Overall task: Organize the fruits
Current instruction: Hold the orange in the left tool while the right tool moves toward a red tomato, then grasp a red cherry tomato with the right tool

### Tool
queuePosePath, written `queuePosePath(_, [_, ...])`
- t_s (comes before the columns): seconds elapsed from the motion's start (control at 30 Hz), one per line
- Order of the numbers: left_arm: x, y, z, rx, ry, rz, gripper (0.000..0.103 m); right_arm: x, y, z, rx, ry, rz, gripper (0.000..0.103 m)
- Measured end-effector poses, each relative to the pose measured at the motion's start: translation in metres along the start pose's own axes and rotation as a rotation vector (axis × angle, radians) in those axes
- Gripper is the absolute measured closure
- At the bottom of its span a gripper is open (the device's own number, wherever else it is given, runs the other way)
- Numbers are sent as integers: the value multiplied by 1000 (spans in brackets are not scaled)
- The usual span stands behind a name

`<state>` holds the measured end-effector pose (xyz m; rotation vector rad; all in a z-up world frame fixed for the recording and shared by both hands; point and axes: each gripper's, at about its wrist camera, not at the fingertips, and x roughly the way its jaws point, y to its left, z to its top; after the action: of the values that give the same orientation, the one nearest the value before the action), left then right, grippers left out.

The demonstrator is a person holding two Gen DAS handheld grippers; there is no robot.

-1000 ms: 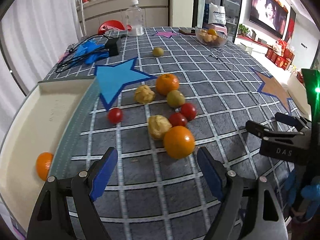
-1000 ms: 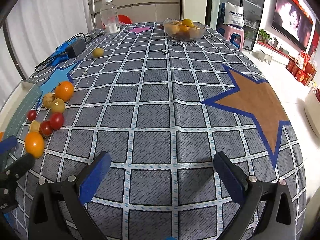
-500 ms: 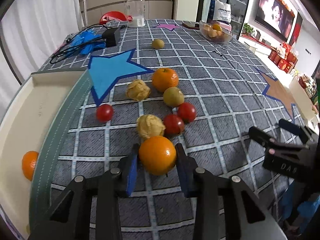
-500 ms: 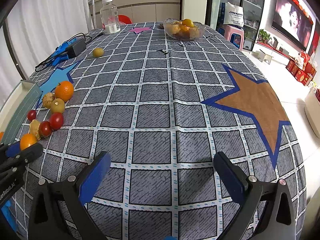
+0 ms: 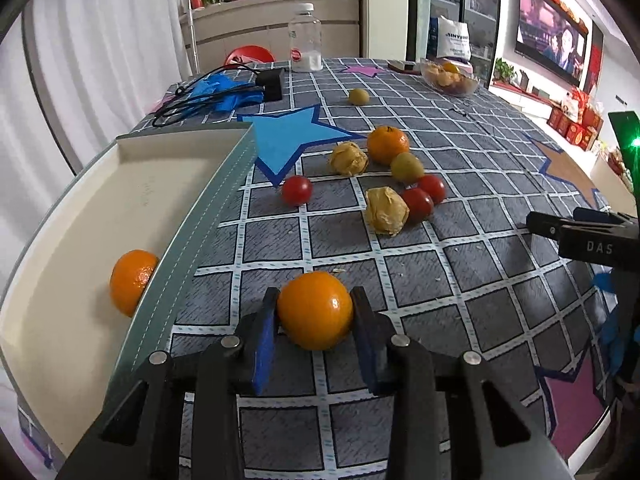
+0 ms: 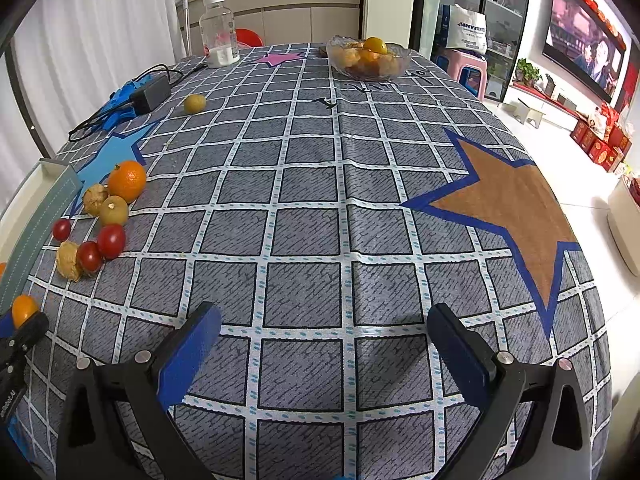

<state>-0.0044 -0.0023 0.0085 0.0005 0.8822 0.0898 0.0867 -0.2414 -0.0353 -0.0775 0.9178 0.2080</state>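
Observation:
My left gripper (image 5: 315, 312) is shut on an orange (image 5: 315, 310), its blue pads pressing both sides, just right of the white tray (image 5: 72, 216). A second orange (image 5: 130, 282) lies inside that tray against its grey rim. On the checked cloth ahead sit a third orange (image 5: 387, 145), three cherry tomatoes (image 5: 297, 190), two papery husked fruits (image 5: 387, 210) and a small green-yellow fruit (image 5: 407, 167). My right gripper (image 6: 324, 344) stands open over bare cloth, nothing between its fingers. The held orange (image 6: 23, 309) shows at the far left of the right wrist view.
A glass bowl of fruit (image 6: 368, 58) stands at the far end, with a plastic bottle (image 5: 306, 38), a lone yellow fruit (image 5: 358, 96), and a black adapter with cables on blue gloves (image 5: 256, 86). The table edge drops off to the right.
My left gripper closed on the nearest orange and carried it back and left, away from the fruit cluster toward the tray. The right gripper stayed still.

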Motion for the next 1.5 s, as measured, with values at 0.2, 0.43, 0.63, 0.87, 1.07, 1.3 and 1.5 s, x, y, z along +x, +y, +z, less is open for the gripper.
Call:
queuePosePath(0.2, [1,2,-2,-9,-40,-7,65,-1,0,-1,0,0,-1,0])
queuePosePath(0.43, [1,5,-1,-20,-45,-29,65,-1,0,0,-1,0,-1,0])
queuePosePath(0.63, [1,6,-2,-25,-48,-39,65,0,0,0,8,5,-10,0])
queuePosePath(0.87, [1,6,-2,-26,-49,-41,65,5,10,8,27,44,-22,0])
queuePosePath(1.07, [0,7,-3,-30,-53,-52,65,2,37,19,17,61,93,0])
queuePosePath(1.3, [-1,6,-4,-28,-54,-57,65,-5,87,25,-88,2,119,0])
queuePosePath(1.5, [-1,6,-4,-26,-54,-53,65,-6,92,30,-80,-20,114,0])
